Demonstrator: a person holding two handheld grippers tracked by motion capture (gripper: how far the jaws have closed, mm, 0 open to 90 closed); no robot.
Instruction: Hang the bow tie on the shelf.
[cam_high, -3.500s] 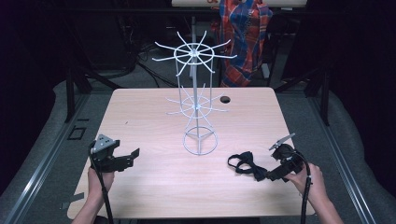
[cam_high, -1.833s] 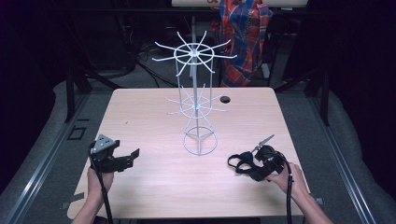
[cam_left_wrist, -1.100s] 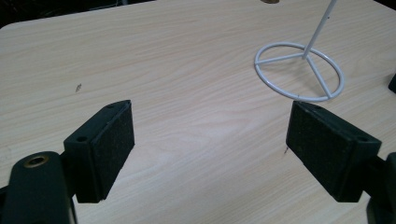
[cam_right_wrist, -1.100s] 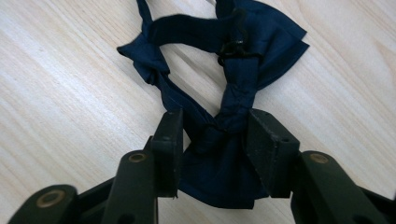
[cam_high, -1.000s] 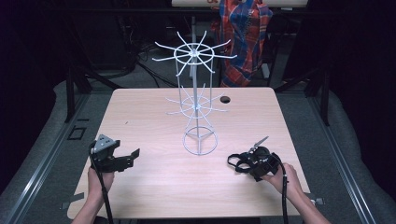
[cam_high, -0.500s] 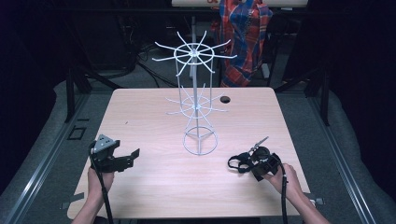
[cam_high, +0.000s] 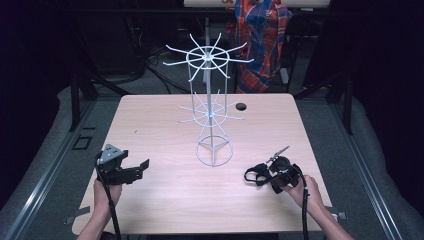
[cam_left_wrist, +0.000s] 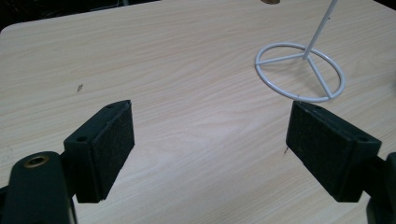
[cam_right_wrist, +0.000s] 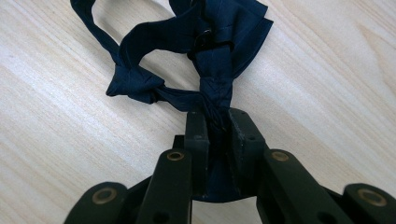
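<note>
The right claw (cam_right_wrist: 218, 122) is closed on a dark blue bow tie (cam_right_wrist: 196, 56). The jaws pinch a gathered fold of the fabric between them. The rest of the bow tie lies on the desk (cam_right_wrist: 70, 140) directly ahead of the jaws, with its strap forming a loop to one side. In the high view, the right claw (cam_high: 272, 176) and the bow tie (cam_high: 257, 175) sit at the near right part of the desk (cam_high: 165, 200), a short way right of the base ring of the white wire rack (cam_high: 214, 152).

The left claw (cam_left_wrist: 210, 140) is open. Its two padded jaws stand wide apart over bare desk surface and hold nothing. In the high view, the left claw (cam_high: 142, 167) is at the near left part of the desk, well apart from the bow tie, pointing toward the rack.

The white wire rack stands upright at the middle of the desk. Its arms carry nothing.
</note>
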